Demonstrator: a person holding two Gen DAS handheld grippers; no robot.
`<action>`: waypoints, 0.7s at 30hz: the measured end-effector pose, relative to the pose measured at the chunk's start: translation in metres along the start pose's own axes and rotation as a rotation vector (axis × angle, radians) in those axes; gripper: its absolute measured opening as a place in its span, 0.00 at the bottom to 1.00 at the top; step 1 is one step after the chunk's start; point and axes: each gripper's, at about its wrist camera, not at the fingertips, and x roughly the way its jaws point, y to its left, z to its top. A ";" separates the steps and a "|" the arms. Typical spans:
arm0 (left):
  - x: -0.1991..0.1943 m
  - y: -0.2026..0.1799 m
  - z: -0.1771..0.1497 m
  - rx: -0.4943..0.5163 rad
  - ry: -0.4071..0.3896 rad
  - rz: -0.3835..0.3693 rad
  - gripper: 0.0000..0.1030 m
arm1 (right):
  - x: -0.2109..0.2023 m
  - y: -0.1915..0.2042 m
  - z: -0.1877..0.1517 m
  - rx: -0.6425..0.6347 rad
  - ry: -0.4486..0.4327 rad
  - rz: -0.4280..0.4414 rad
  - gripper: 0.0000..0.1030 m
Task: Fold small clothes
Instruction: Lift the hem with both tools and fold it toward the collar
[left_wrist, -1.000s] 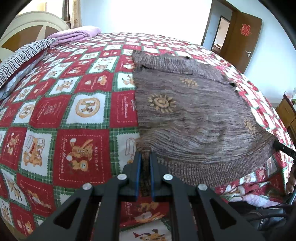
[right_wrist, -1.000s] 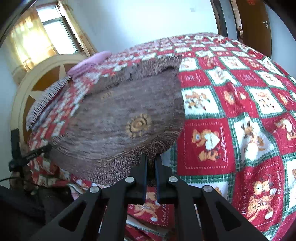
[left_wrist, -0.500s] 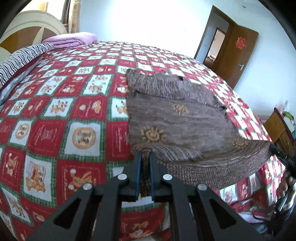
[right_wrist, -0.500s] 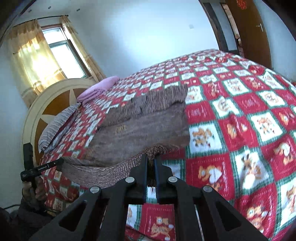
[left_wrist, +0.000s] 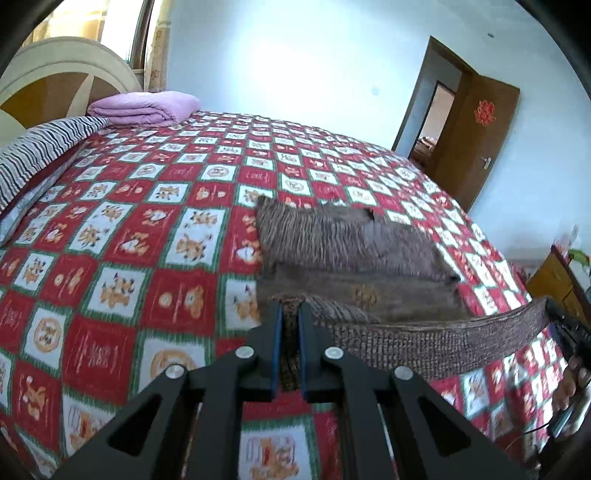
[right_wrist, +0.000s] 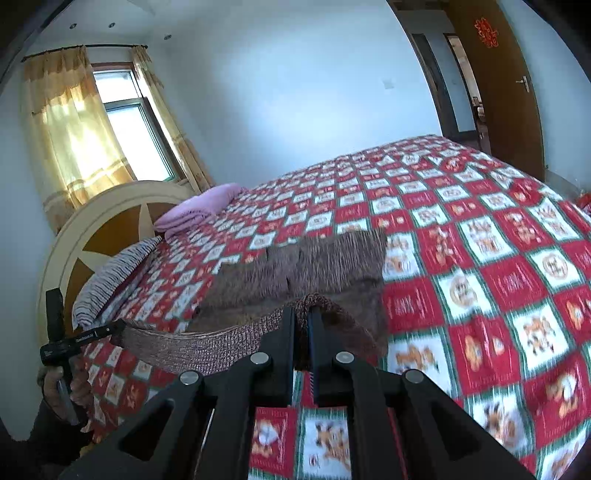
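A brown knitted sweater (left_wrist: 354, 254) with small sun motifs lies on the red, white and green patchwork bedspread (left_wrist: 122, 236). My left gripper (left_wrist: 290, 314) is shut on the left corner of its ribbed hem. The hem (left_wrist: 436, 343) hangs taut in the air, stretched rightwards to the other gripper at the frame's right edge. In the right wrist view my right gripper (right_wrist: 303, 317) is shut on the hem's right corner, and the ribbed band (right_wrist: 199, 343) runs left to the left gripper's tip (right_wrist: 110, 328). The sweater's far part (right_wrist: 314, 266) rests on the bed.
A folded purple blanket (left_wrist: 144, 107) and a striped pillow (left_wrist: 37, 147) lie near the cream and brown headboard (right_wrist: 110, 229). A brown door (left_wrist: 476, 136) stands open at the right. A wooden cabinet (left_wrist: 554, 280) is beside the bed. A hand (right_wrist: 62, 387) holds the left gripper.
Both grippers have risen and moved forward over the bed with the hem. The hem has come off the bedspread, and the near part of the sweater now folds over towards the far part.
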 end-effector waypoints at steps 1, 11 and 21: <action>0.002 -0.001 0.006 0.002 -0.005 0.006 0.08 | 0.002 0.001 0.005 -0.003 -0.005 0.003 0.06; 0.027 -0.004 0.061 0.003 -0.053 0.033 0.08 | 0.046 0.001 0.058 -0.026 -0.019 -0.007 0.06; 0.078 -0.008 0.104 0.036 -0.041 0.068 0.08 | 0.101 -0.016 0.099 -0.019 0.008 -0.054 0.06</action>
